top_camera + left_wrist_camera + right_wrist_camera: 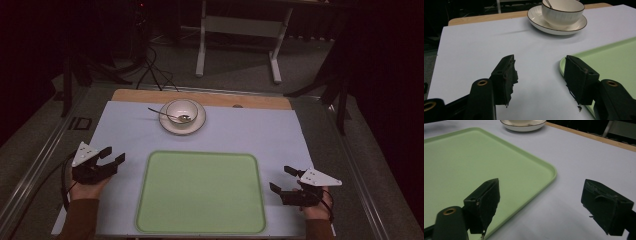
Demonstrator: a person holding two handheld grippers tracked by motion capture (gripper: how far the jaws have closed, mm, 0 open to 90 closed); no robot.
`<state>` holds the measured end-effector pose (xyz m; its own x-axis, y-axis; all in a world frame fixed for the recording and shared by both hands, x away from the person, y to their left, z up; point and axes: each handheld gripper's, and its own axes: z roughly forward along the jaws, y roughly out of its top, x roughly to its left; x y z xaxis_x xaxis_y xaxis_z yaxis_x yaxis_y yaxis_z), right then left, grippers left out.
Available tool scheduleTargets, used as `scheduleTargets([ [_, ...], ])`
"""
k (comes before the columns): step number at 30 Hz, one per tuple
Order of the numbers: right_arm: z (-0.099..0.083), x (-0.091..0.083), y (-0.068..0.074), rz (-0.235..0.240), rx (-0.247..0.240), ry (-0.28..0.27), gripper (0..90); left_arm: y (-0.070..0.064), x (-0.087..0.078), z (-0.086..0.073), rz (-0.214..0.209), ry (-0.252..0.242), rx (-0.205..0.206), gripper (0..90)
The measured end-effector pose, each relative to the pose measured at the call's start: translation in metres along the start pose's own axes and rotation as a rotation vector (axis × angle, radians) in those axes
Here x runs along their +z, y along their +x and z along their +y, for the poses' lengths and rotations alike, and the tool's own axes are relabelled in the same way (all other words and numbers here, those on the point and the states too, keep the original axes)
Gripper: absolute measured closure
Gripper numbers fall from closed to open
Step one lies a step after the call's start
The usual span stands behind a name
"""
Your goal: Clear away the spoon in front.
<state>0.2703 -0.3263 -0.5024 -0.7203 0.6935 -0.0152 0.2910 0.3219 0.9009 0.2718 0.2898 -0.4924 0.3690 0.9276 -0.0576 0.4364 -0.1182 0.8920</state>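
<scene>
Grippers [112, 155] [282, 179] agape beside tray [200, 192]

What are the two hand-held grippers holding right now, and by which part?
Nothing. The left hand-held gripper and the right hand-held gripper both stand open with bare table between their jaws, either side of the tray.

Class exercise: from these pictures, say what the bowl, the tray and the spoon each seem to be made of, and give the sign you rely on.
Bowl: probably glazed ceramic, cream and glossy with a thin dark rim line. Tray: likely plastic, an even matte pale green with a rounded, moulded lip. Spoon: apparently metal, thin, grey and shiny, though small in the high view.
</scene>
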Motion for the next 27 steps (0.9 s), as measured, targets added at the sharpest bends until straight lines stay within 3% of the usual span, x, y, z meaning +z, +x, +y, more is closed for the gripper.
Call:
scheduleTargets([
  [27, 0.000, -0.002, 0.000, -0.001, 0.001, -0.005, 15.1, -0.004, 0.010, 0.031, -0.020, -0.030, 0.018, 42.5],
])
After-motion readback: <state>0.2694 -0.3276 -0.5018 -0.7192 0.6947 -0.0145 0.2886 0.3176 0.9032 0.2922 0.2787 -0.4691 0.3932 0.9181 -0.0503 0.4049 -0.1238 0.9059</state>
